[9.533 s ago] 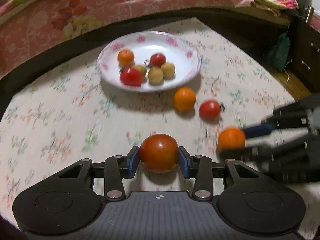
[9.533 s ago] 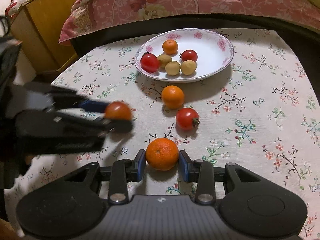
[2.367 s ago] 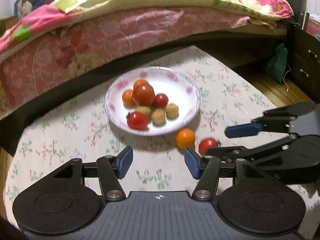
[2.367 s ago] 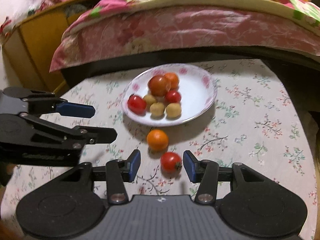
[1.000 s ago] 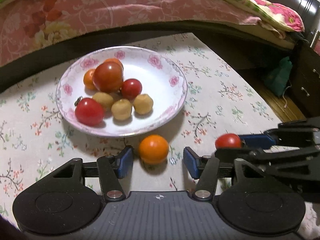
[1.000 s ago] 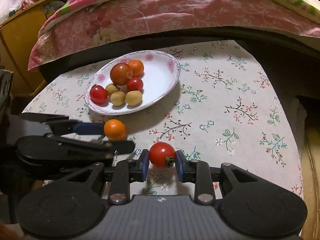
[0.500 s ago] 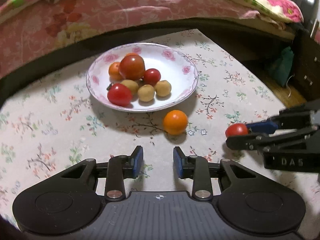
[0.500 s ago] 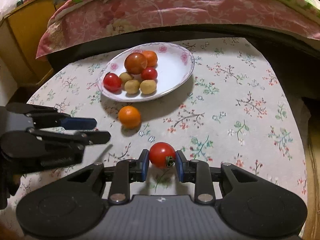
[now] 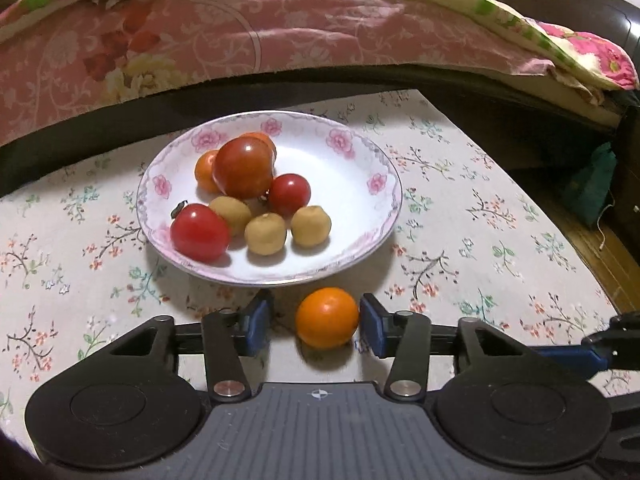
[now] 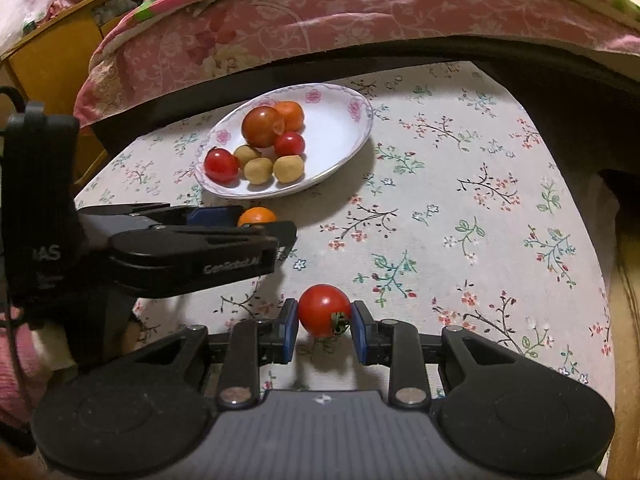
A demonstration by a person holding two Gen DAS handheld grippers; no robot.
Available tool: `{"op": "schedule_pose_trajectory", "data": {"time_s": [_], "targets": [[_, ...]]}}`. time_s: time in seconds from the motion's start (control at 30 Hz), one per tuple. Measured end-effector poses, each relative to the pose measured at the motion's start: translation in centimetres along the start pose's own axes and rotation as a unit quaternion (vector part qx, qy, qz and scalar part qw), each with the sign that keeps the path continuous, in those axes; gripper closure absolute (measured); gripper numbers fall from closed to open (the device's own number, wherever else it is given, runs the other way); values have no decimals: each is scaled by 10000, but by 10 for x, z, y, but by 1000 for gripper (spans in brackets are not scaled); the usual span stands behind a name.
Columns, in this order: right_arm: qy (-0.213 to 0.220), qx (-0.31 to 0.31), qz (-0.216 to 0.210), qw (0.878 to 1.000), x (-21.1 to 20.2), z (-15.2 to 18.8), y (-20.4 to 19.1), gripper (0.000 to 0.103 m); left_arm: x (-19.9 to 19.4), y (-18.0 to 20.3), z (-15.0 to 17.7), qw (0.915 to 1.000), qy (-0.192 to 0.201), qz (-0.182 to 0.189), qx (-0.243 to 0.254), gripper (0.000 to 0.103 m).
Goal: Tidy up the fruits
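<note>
A white floral plate (image 9: 360, 184) holds several tomatoes, oranges and small tan fruits on the flowered tablecloth; it also shows in the right wrist view (image 10: 344, 136). My left gripper (image 9: 316, 326) is open with an orange (image 9: 327, 323) on the cloth between its blue pads, nearer the right pad. The orange (image 10: 256, 216) shows partly behind the left gripper (image 10: 264, 226) in the right wrist view. My right gripper (image 10: 325, 327) is shut on a small red tomato (image 10: 324, 316) and holds it above the cloth.
A bed with a pink floral cover (image 9: 240, 36) runs along the far side of the table. A yellow wooden cabinet (image 10: 52, 56) stands at the left. The table edge falls off at the right toward a wooden floor (image 9: 608, 256).
My left gripper moved forward and opened around the orange on the cloth. My right gripper still holds the small tomato, almost where it was.
</note>
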State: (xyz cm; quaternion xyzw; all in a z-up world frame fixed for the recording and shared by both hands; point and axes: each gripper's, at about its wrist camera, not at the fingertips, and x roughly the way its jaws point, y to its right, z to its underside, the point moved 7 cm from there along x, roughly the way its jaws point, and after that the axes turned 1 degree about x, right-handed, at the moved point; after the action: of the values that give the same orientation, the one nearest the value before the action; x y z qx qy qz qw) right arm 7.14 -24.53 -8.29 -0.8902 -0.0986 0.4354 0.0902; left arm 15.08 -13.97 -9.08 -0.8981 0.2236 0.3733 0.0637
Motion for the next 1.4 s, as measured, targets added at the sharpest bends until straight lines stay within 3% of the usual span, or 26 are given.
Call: {"op": "schedule_pose_trajectory", "data": {"time_s": [0.07, 0.17, 0.43, 0.57, 0.67, 0.93, 1.13, 1.27, 1.4], "targets": [[-3, 4, -18, 10000, 0, 0, 0, 78, -2, 0, 1, 10000, -9, 41, 1, 61], [5, -26, -28, 10000, 0, 0, -1, 78, -8, 1, 7, 9998, -83, 68, 167, 64], [-103, -276, -100, 9995, 4, 8, -18, 78, -42, -15, 29, 9987, -353, 110, 363, 65], [-172, -413, -236, 9987, 3, 19, -32, 78, -75, -24, 58, 9949, -684, 80, 742, 64], [-261, -602, -313, 9974, 3, 34, -47, 78, -95, -31, 77, 9935, -866, 65, 740, 64], [-125, -1105, 74, 9938, 3, 52, -66, 78, -107, -30, 106, 9917, -766, 96, 1028, 62], [-2, -1069, 64, 9943, 4, 54, -65, 63, -110, -37, 107, 9920, -760, 131, 995, 52], [-141, -1061, 203, 9940, 2, 58, -68, 45, -114, -41, 111, 9927, -729, 110, 957, 46], [-134, -1056, 397, 9935, -4, 64, -68, 45, -122, -45, 114, 9936, -626, 51, 942, 48]]}}
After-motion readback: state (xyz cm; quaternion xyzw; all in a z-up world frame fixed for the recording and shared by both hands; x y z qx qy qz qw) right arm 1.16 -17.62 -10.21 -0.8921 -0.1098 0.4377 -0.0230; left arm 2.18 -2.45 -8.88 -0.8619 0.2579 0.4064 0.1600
